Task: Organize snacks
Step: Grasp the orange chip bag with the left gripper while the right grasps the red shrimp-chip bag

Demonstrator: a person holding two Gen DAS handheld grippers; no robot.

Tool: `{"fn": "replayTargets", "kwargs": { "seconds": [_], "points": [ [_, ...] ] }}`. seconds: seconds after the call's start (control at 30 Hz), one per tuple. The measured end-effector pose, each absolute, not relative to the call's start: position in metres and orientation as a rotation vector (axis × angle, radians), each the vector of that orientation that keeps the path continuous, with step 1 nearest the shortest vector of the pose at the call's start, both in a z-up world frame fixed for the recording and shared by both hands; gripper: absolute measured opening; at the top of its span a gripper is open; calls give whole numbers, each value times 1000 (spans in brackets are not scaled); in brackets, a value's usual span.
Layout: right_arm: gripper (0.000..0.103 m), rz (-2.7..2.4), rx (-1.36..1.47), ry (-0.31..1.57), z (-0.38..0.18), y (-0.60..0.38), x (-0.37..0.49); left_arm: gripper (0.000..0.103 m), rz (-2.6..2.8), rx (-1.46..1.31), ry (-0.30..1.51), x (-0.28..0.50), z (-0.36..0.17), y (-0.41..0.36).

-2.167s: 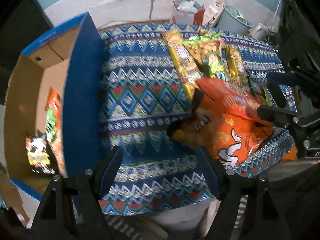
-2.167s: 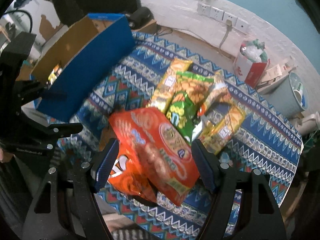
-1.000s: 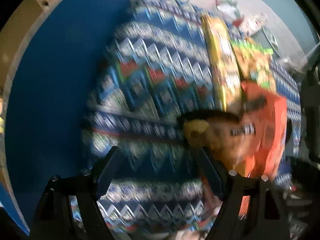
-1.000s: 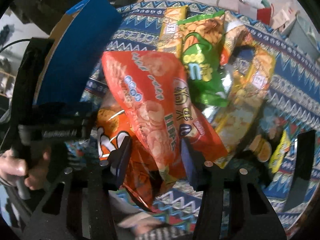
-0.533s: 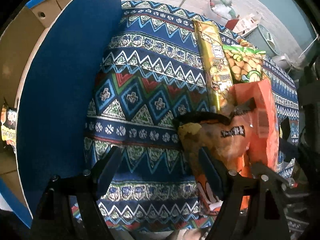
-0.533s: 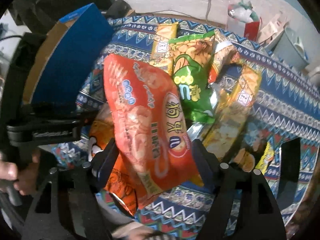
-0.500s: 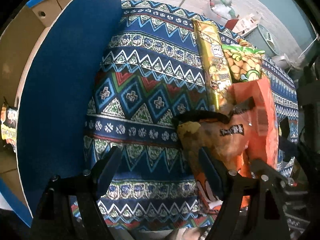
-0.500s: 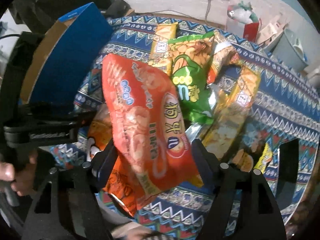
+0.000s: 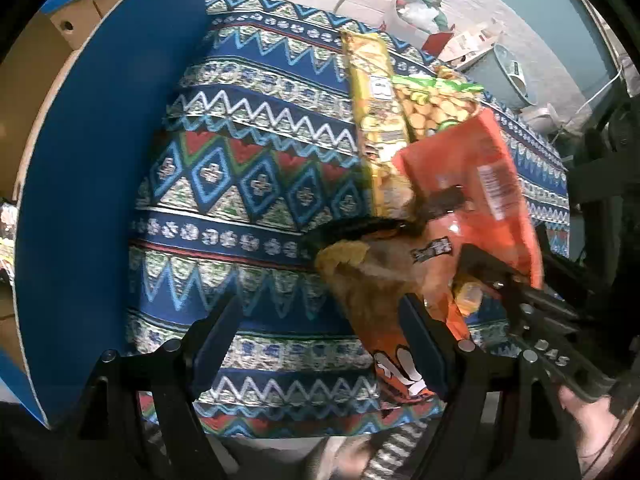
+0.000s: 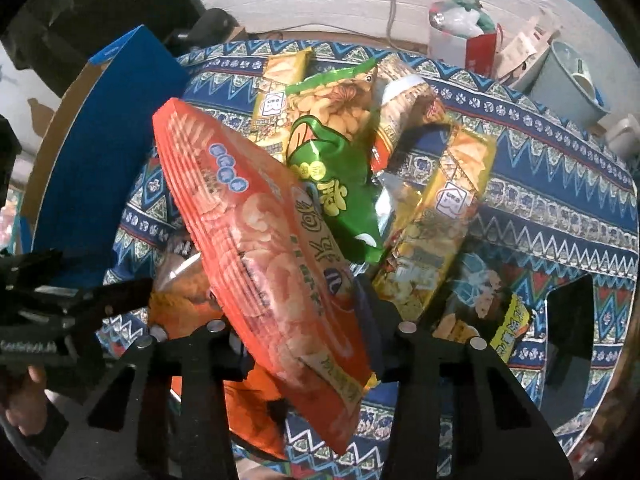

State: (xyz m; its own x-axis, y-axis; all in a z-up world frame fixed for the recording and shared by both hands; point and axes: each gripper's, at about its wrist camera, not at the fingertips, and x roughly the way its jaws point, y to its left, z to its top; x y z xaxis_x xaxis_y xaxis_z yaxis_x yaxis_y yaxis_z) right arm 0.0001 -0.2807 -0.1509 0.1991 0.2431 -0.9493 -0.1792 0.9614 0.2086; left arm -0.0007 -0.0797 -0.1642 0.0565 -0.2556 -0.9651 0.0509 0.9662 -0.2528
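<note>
My right gripper point(image 10: 296, 344) is closing on the red prawn-cracker bag point(image 10: 264, 240), pads pressing its lower end (tilted up off the bench point(image 10: 560, 216)). My left gripper point(image 9: 320, 340) hangs released over patterned cloth beside the orange bag point(image 9: 384, 280). Farther off lie the green bag point(image 10: 336, 168) and the blue box point(image 9: 100, 160).
</note>
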Motion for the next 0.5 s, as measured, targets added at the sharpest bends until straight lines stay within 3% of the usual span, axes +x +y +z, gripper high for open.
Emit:
{"fn": "replayTargets", "kwargs": {
  "seconds": [0.07, 0.17, 0.5],
  "points": [
    [28, 293, 41, 1331, -152, -282, 0, 82, -226, -166, 1496, 0, -163, -81],
    [21, 303, 78, 1300, -144, -288, -2, 82, -191, -177, 1475, 1, -158, -78],
    [19, 294, 102, 1206, -114, -303, -8, 87, -210, -336, 1502, -11, -155, -92]
  ]
}}
